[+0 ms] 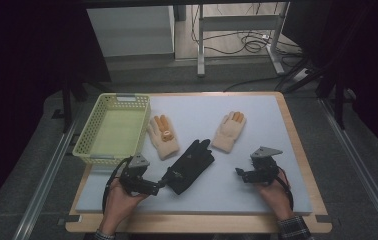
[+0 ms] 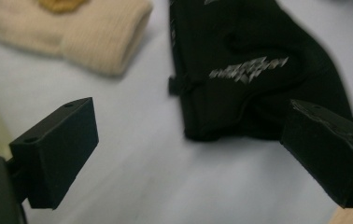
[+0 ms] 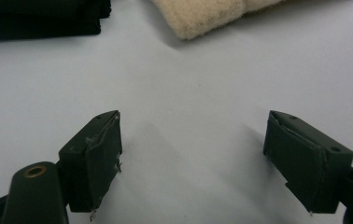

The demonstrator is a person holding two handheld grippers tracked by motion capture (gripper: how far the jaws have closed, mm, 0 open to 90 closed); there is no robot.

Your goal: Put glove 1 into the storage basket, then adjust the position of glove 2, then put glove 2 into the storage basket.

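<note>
A black glove (image 1: 192, 165) lies on the white mat (image 1: 257, 195), fingers pointing away from me. Two cream gloves with orange fingertips lie behind it, one to the left (image 1: 163, 136) and one to the right (image 1: 229, 131). My left gripper (image 1: 163, 184) stands open just at the black glove's cuff (image 2: 221, 121), jaws wide apart, with nothing between them. The left cream glove's cuff (image 2: 104, 42) shows at the upper left of the left gripper view. My right gripper (image 1: 240, 173) is open over bare mat (image 3: 188, 140), right of the black glove (image 3: 39, 18) and short of the right cream glove (image 3: 202, 16).
A pale yellow-green plastic basket (image 1: 88, 145) stands at the mat's left side, nothing visible inside it. The mat lies on a wooden board (image 1: 297, 145) with dark floor around it. Desk legs and cables (image 1: 247, 45) are beyond the far edge.
</note>
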